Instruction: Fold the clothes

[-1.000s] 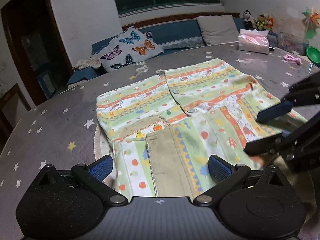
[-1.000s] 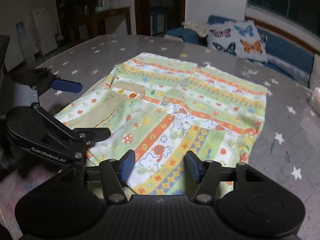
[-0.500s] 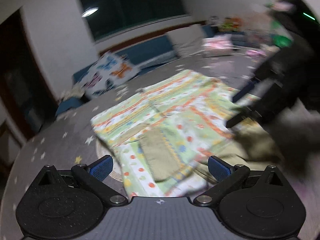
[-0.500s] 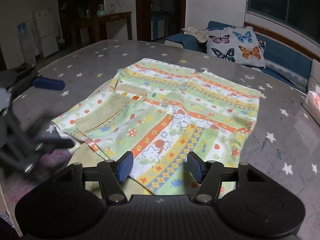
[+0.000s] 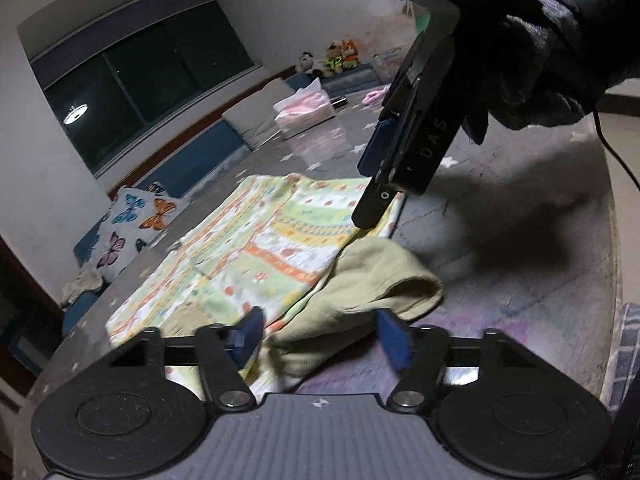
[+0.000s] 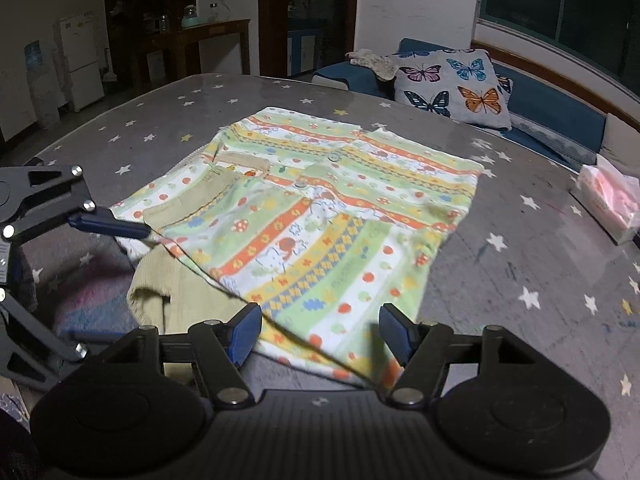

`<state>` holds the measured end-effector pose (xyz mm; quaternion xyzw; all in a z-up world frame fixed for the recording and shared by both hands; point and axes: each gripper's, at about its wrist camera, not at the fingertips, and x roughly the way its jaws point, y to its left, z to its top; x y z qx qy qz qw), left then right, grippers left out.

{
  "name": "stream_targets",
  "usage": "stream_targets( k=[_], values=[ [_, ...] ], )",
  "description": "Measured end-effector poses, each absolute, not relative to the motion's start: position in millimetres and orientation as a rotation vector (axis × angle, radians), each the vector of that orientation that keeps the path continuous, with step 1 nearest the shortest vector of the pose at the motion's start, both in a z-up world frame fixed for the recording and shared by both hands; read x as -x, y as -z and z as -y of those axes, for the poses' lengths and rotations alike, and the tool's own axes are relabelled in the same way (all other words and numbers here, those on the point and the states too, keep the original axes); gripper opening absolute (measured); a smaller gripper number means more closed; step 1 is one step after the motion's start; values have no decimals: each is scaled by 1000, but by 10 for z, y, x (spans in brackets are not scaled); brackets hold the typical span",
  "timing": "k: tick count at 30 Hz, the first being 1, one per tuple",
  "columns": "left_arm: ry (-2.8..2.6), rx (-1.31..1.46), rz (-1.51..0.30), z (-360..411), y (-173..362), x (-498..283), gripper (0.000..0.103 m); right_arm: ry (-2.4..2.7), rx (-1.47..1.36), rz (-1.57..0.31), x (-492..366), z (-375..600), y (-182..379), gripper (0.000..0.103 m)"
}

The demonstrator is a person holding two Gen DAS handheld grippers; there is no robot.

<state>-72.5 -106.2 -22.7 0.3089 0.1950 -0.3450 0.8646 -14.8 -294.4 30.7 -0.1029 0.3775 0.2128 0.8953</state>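
A child's patterned garment (image 6: 320,216) with green, orange and white stripes lies flat on the grey star-print table (image 6: 160,128). Its khaki sleeve cuff (image 5: 380,276) sticks out at the near left corner, also in the right wrist view (image 6: 160,284). My left gripper (image 5: 320,338) is open just over that cuff and the garment's near edge. My right gripper (image 6: 320,330) is open over the garment's near hem, holding nothing. The right gripper also shows raised above the garment in the left wrist view (image 5: 384,184). The left gripper also shows at the left edge of the right wrist view (image 6: 100,276).
A pink tissue box (image 6: 610,200) sits on the table at the right. A butterfly cushion (image 6: 448,84) lies on the blue sofa behind the table. A dark wooden cabinet (image 6: 192,40) and a white fridge (image 6: 80,68) stand far left.
My left gripper has swung round to the garment's khaki cuff corner and tilted. My right gripper has pulled back and risen, and its jaws have widened. The garment has not moved.
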Motion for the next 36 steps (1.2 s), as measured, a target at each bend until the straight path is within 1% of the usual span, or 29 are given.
stream_targets(
  k=[2, 3, 5, 8, 12, 14, 17, 19, 27, 29, 30, 32, 34, 35, 36],
  values=[
    [740, -617, -413, 1056, 206, 696, 40, -435, 213, -782, 185, 2985, -311, 67],
    [748, -601, -415, 1053, 196, 681, 35, -434, 213, -781, 200, 3006, -315, 67],
    [765, -571, -418, 1046, 175, 652, 21, -434, 216, -779, 229, 3038, -321, 67],
    [758, -495, -434, 997, 87, 569, 12, -442, 232, -776, 273, 3061, -327, 67],
    [751, -476, -452, 919, 38, 511, 13, -452, 259, -775, 341, 3074, -327, 68],
    [753, -490, -457, 905, 48, 529, 12, -465, 266, -774, 371, 3065, -316, 73],
    [749, -481, -461, 902, 59, 544, 11, -493, 303, -758, 420, 2978, -267, 75],
    [738, -462, -457, 903, 36, 521, 11, -519, 333, -746, 447, 2906, -248, 80],
    [697, -372, -472, 854, -84, 313, 9, -585, 409, -693, 457, 2628, -190, 81],
    [686, -348, -478, 838, -115, 254, 9, -590, 401, -671, 418, 2558, -194, 77],
    [682, -338, -482, 827, -126, 231, 9, -594, 392, -663, 391, 2527, -201, 72],
    [680, -326, -490, 796, -131, 220, 9, -607, 369, -661, 330, 2470, -210, 58],
    [679, -323, -499, 758, -132, 228, 10, -624, 336, -678, 259, 2422, -214, 37],
    [680, -322, -504, 727, -134, 242, 13, -629, 319, -686, 230, 2415, -221, 31],
    [679, -325, -506, 692, -135, 263, 13, -633, 302, -694, 204, 2414, -230, 25]
  ],
)
